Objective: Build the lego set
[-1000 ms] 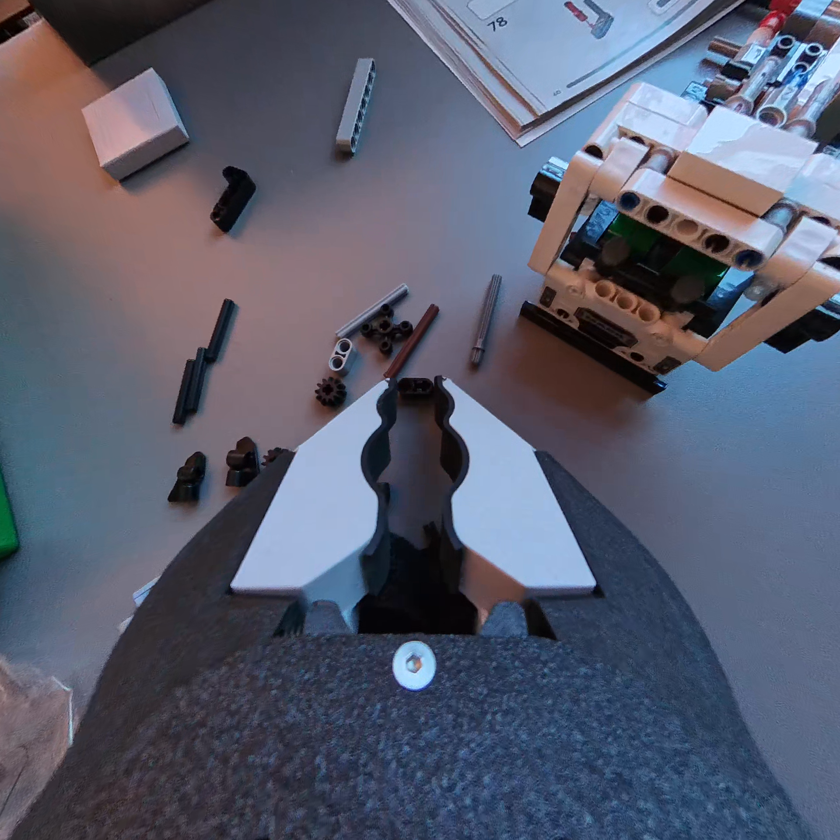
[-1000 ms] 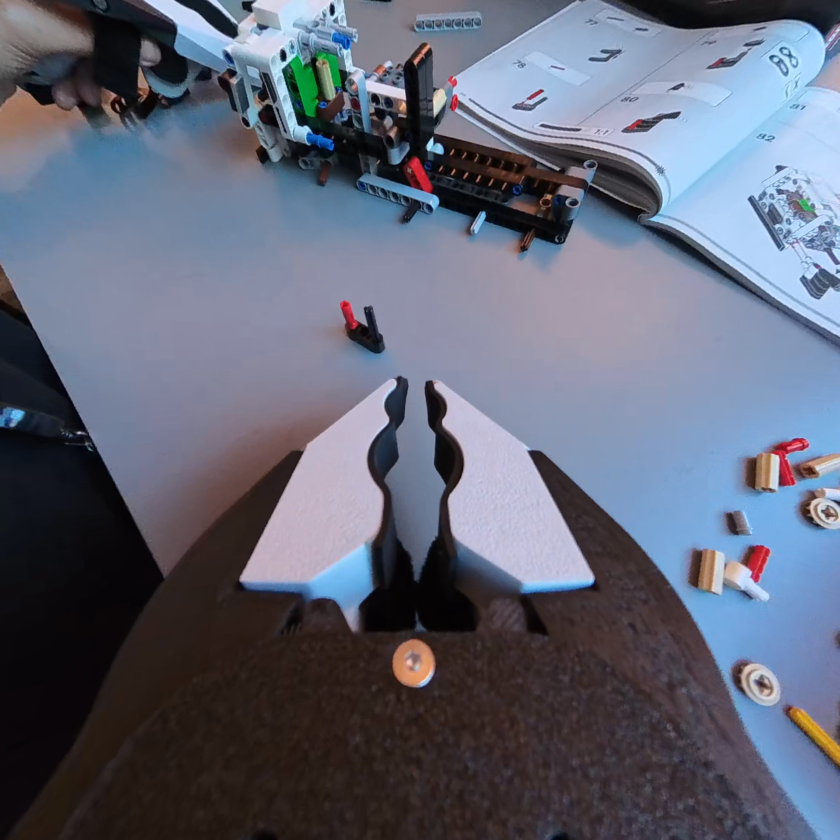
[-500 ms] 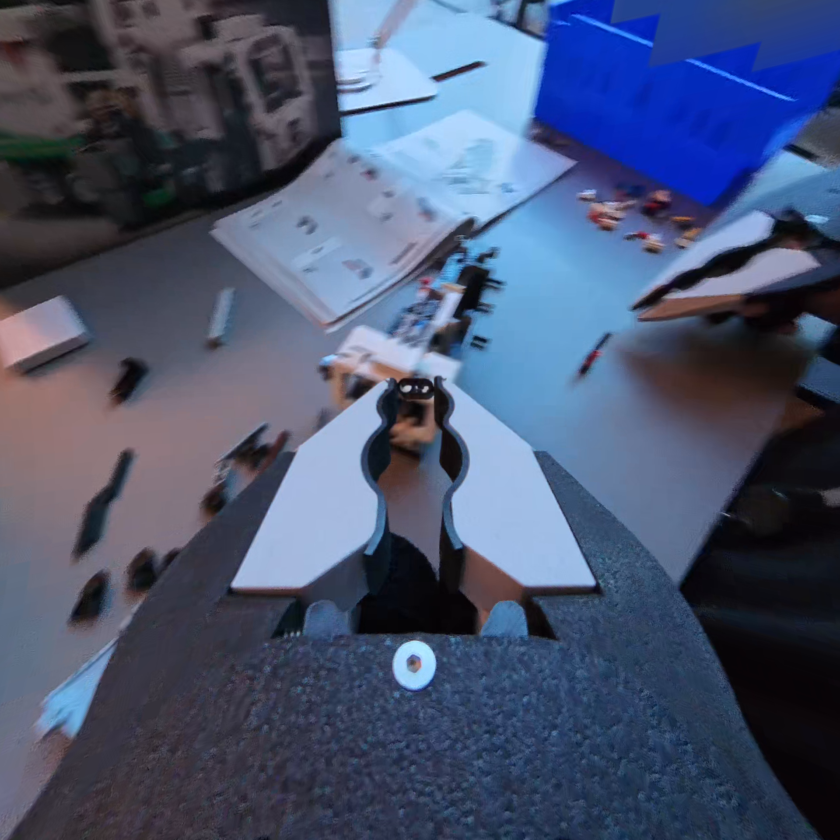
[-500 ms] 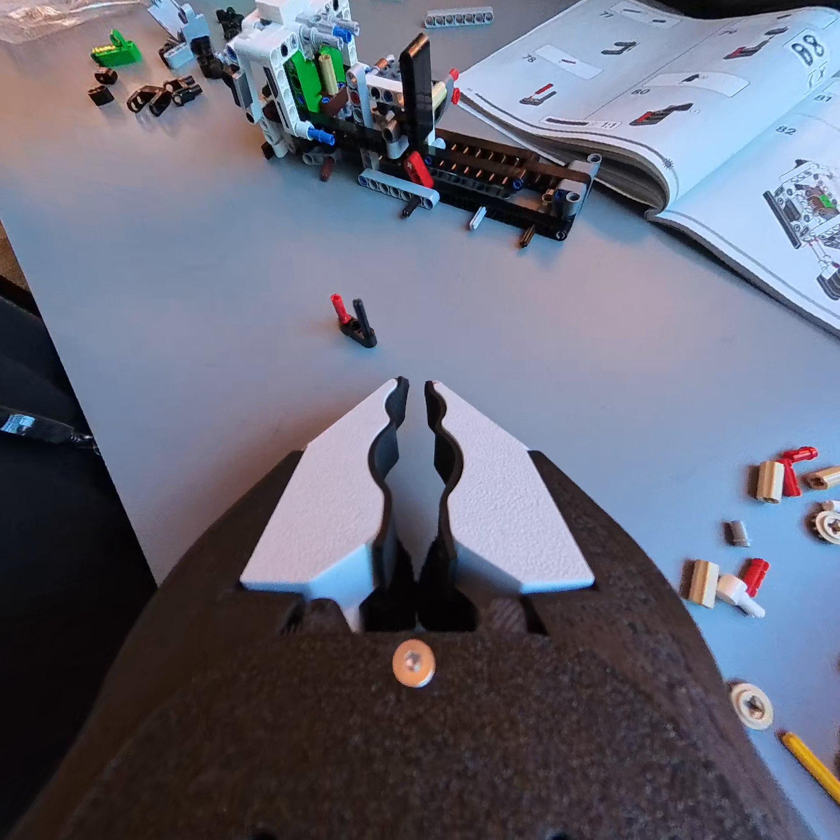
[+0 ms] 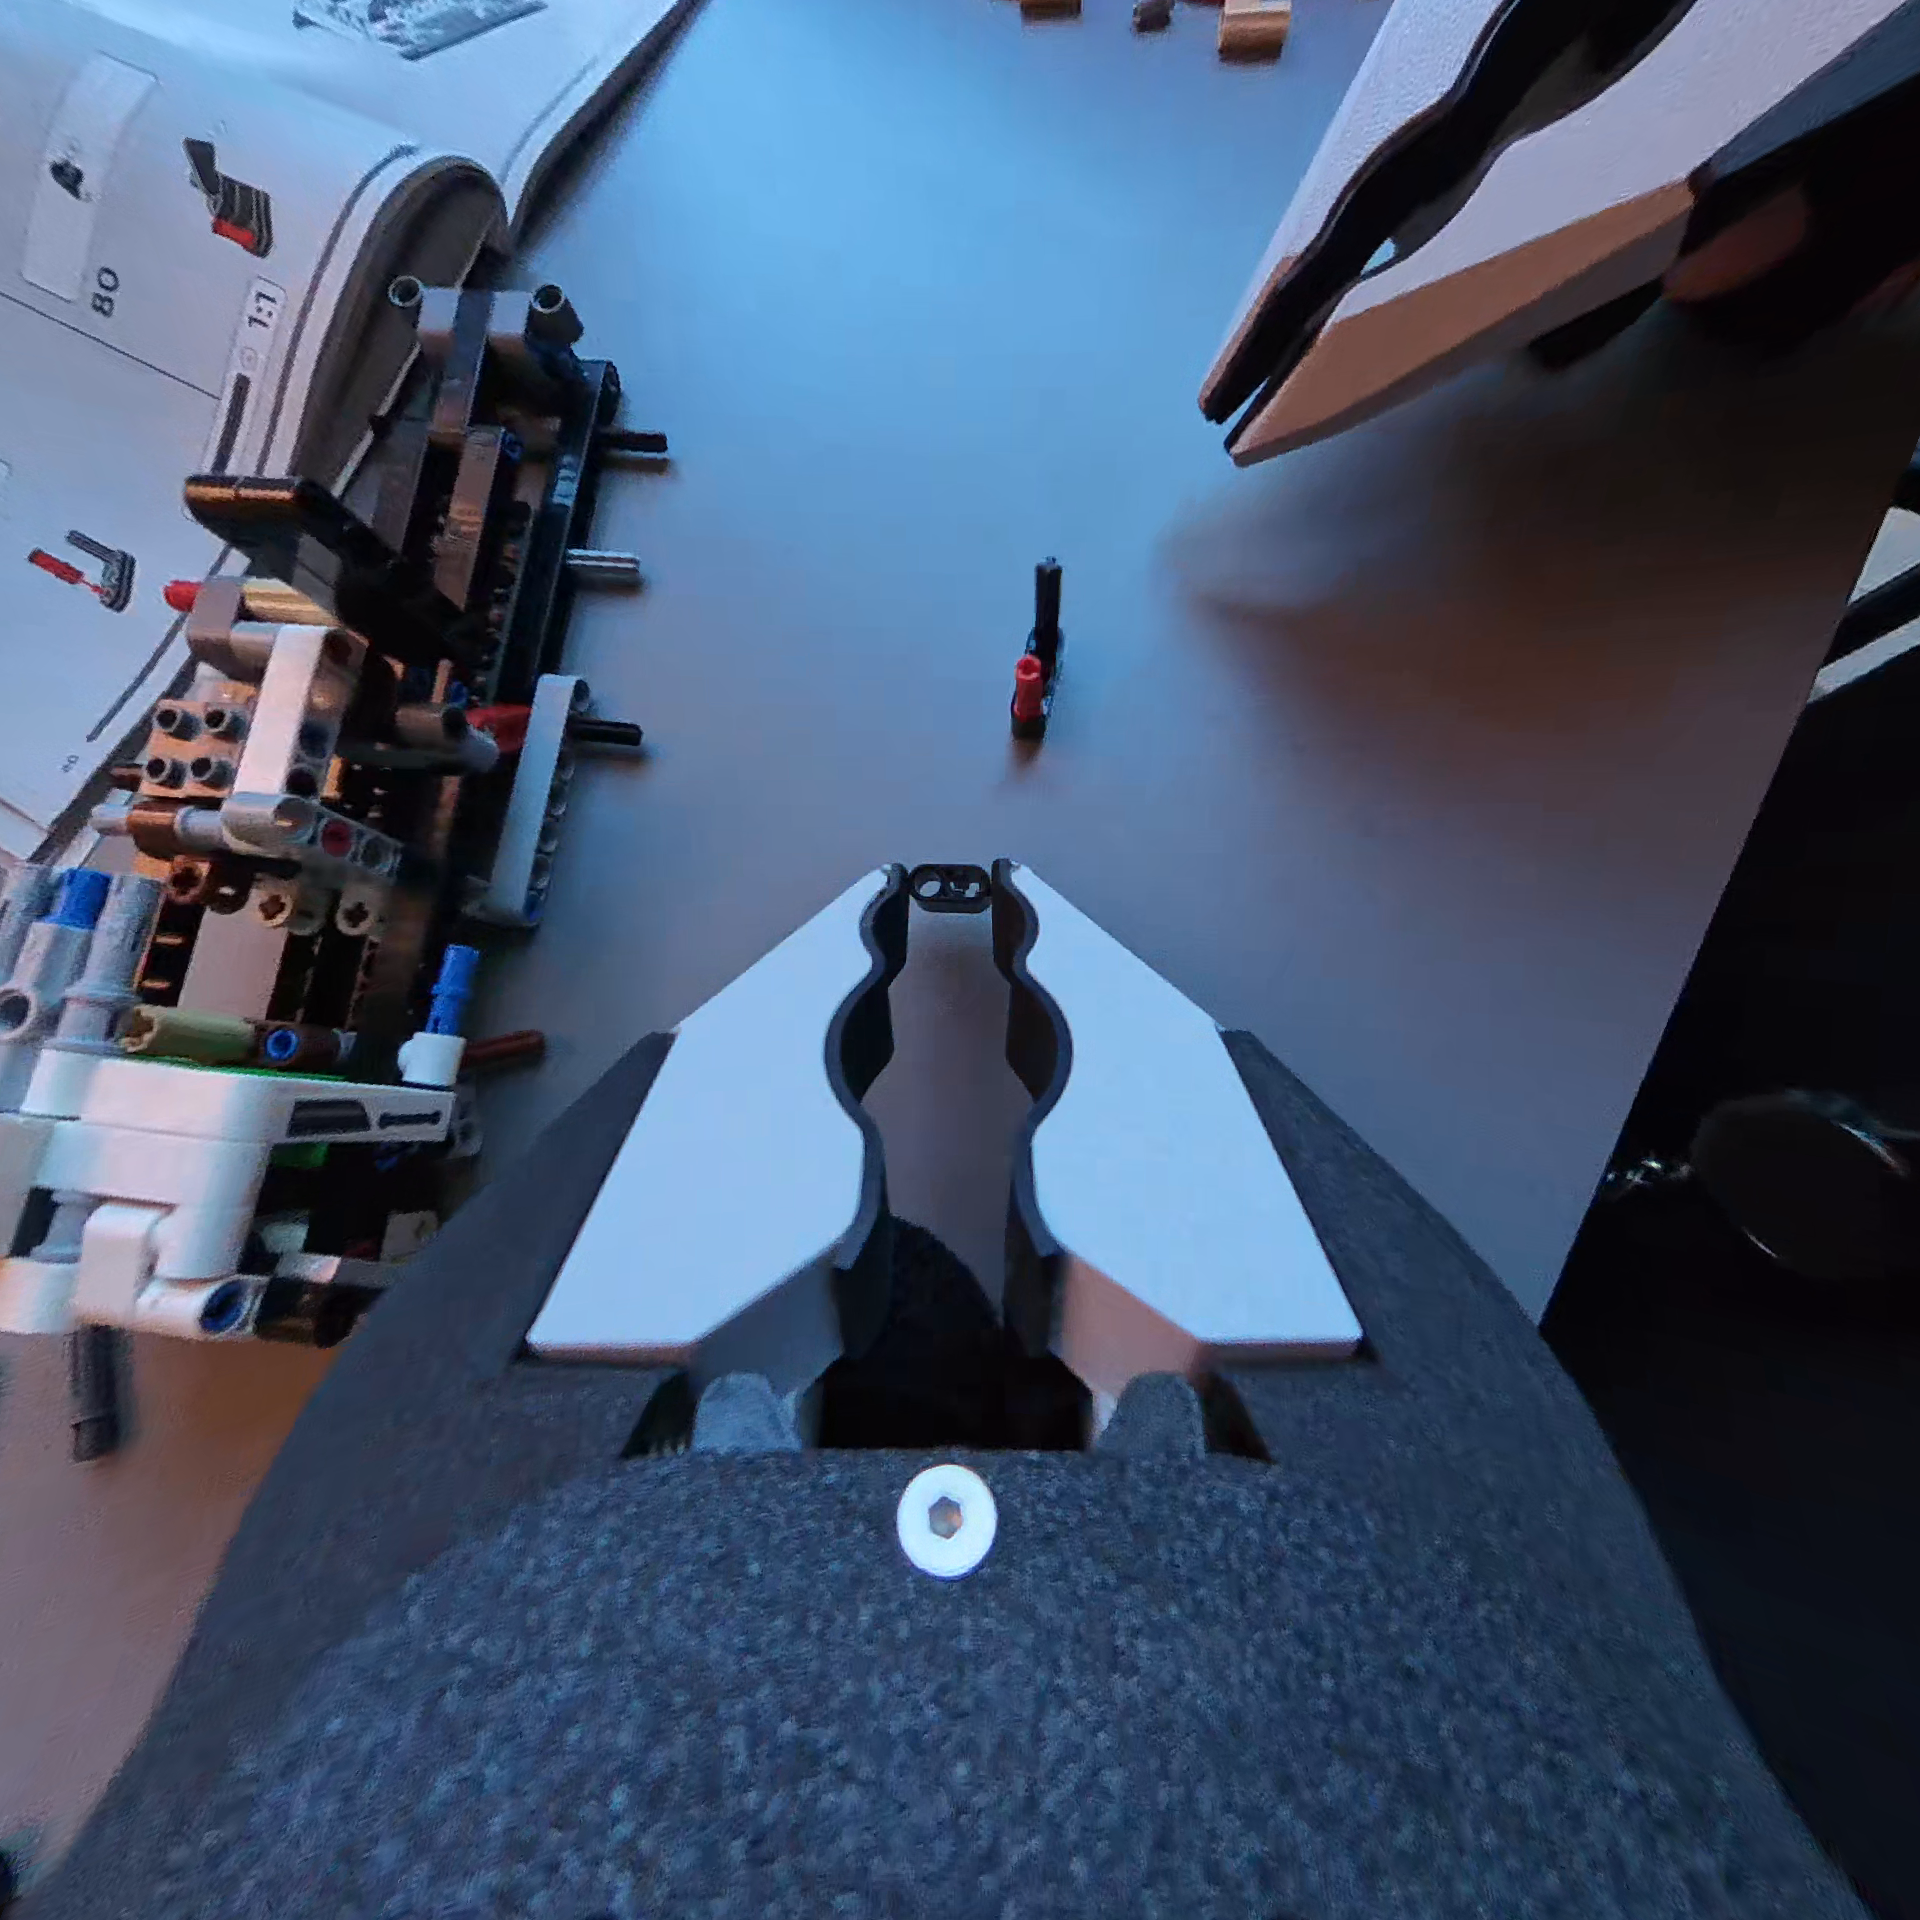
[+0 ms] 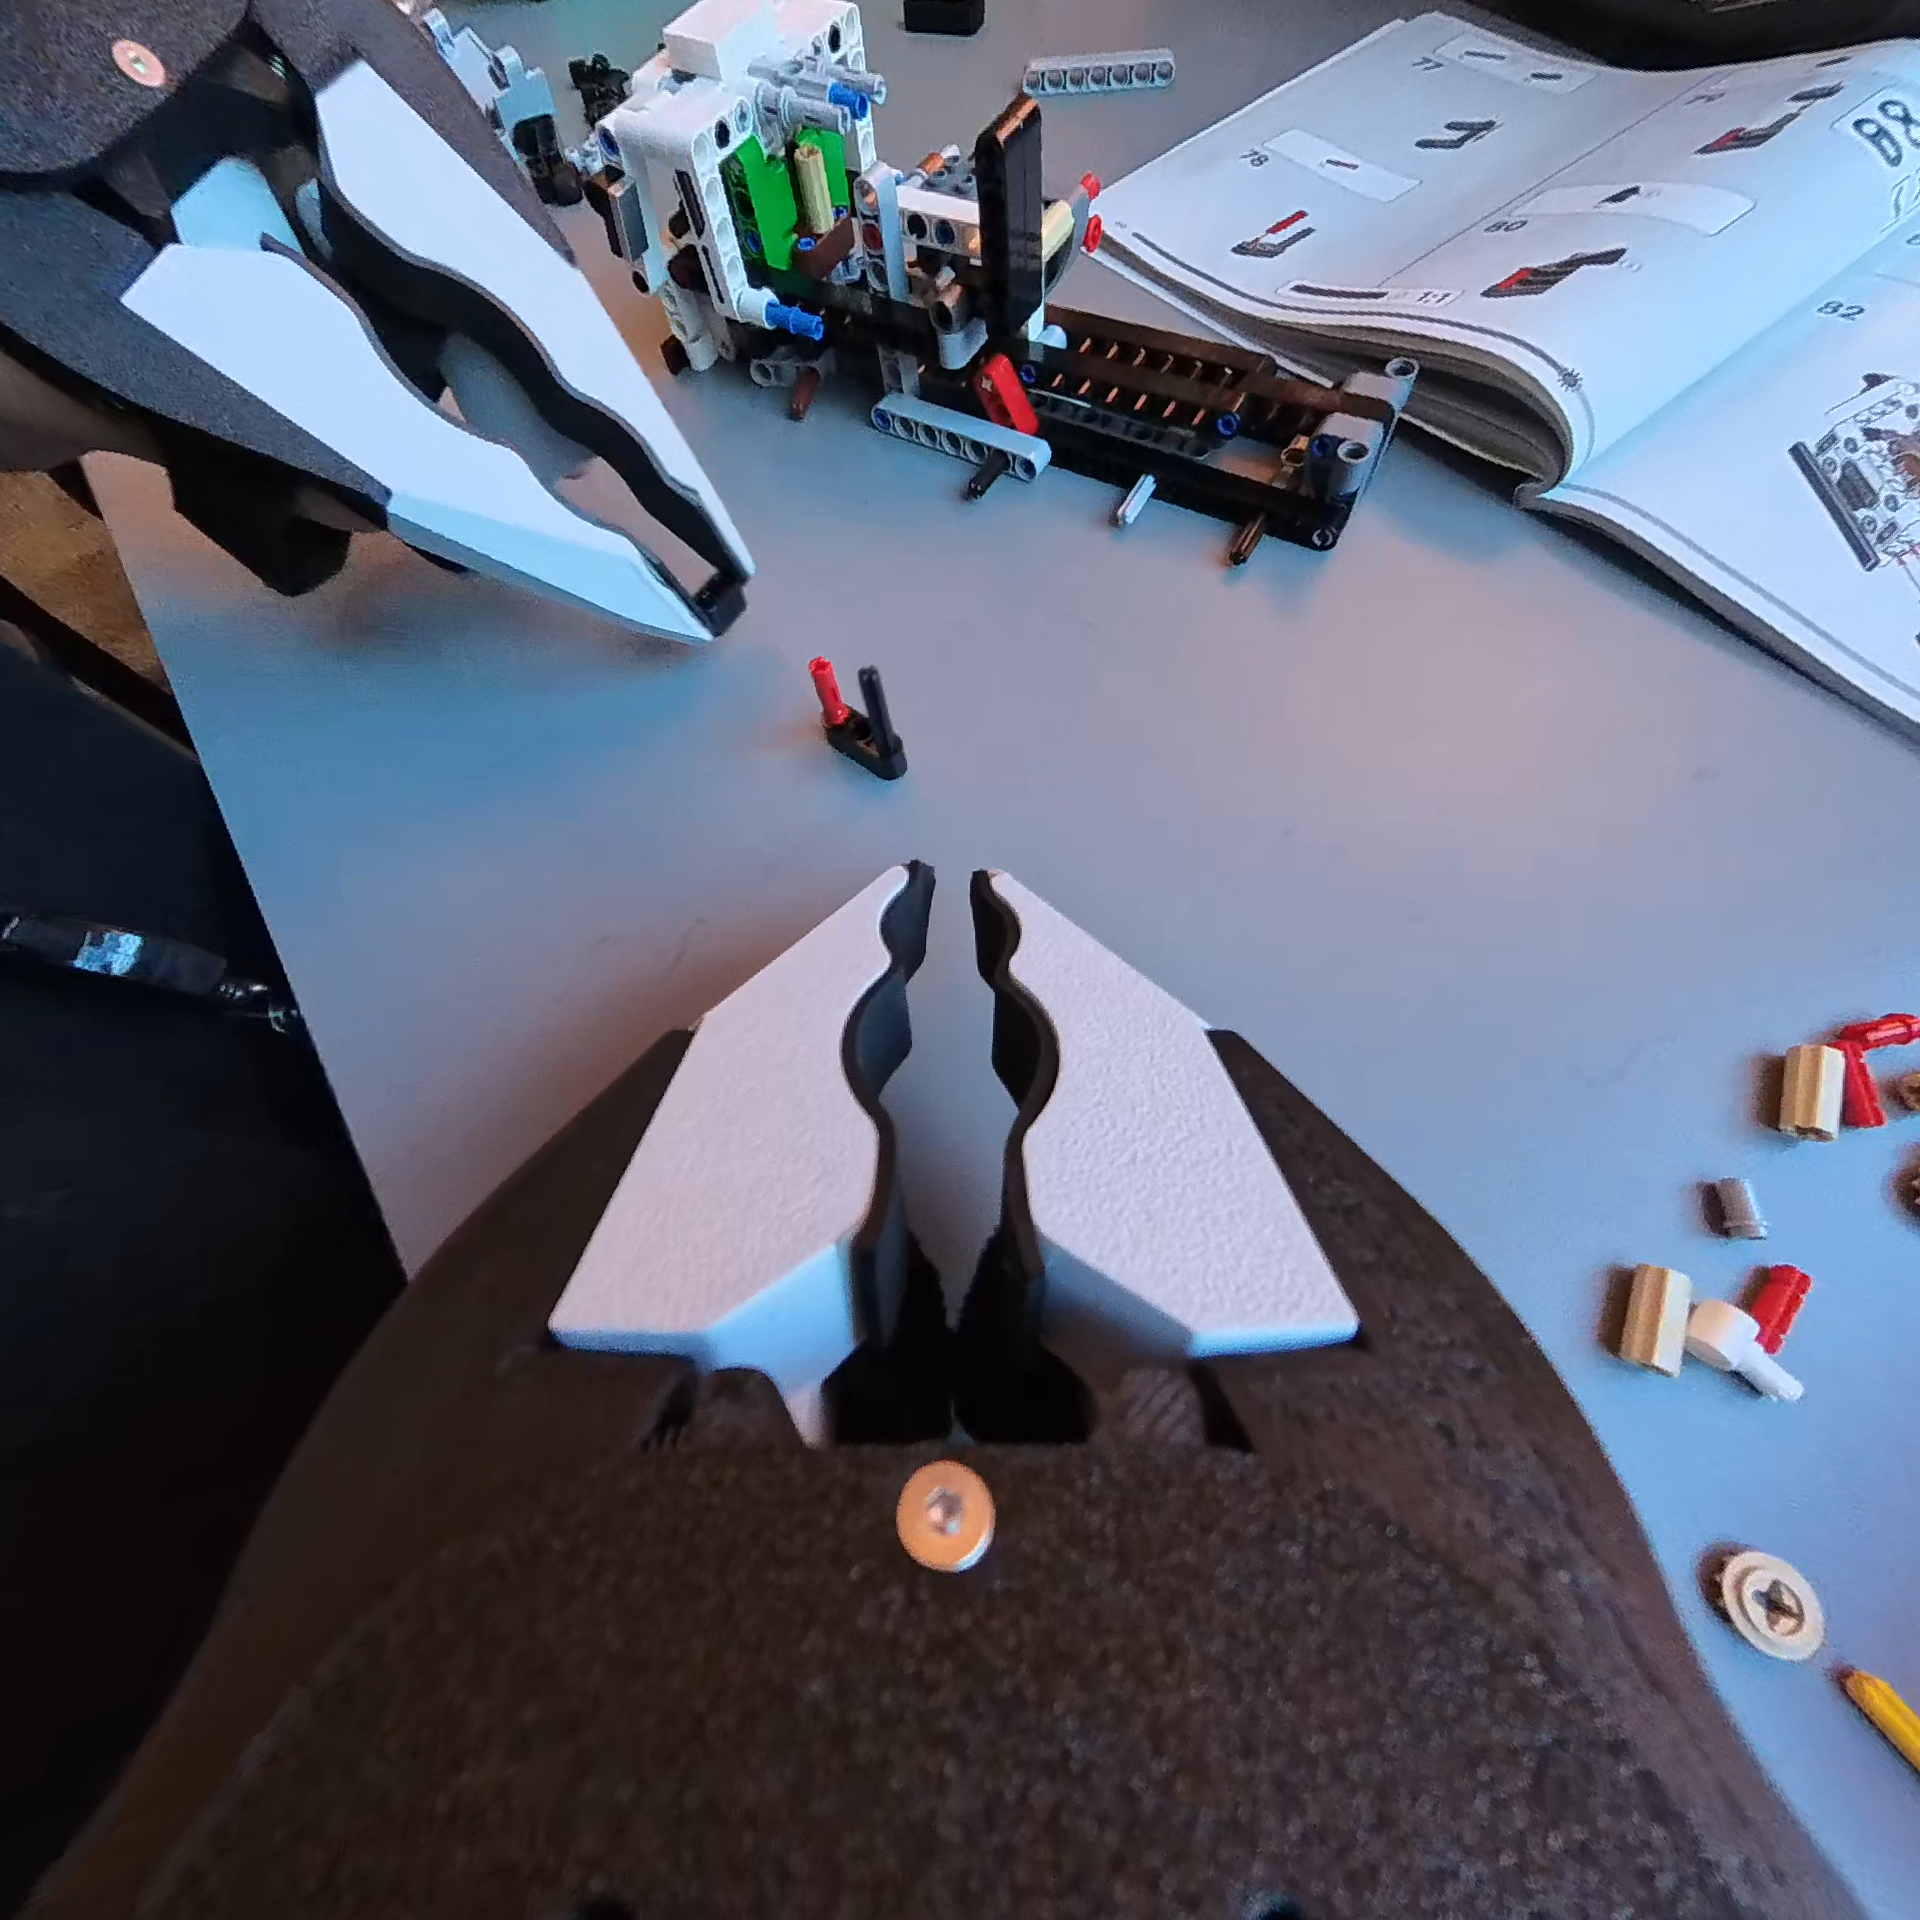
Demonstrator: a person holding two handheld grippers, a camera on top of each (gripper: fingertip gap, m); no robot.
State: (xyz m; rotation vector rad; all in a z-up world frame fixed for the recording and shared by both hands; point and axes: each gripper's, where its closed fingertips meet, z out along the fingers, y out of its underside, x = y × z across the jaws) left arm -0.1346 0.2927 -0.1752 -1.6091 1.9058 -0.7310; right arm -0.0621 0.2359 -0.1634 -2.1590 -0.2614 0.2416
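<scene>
While the left gripper (image 5: 951,883) pinches a small black two-hole connector (image 5: 950,886) by its tips at frame centre, above the black-and-red pin assembly (image 5: 1039,665) on the grey table (image 5: 831,312), the empty right gripper (image 6: 951,883) stands narrowly parted, and that shallow grip could let the connector twist or drop when pressed on.

Left gripper (image 5: 951,883), carrying the small black connector (image 5: 949,889), is now away from the loose-parts area, beside the model (image 5: 312,831), tips near the black-and-red pin piece (image 5: 1039,665). It now shows in the right wrist view.
</scene>
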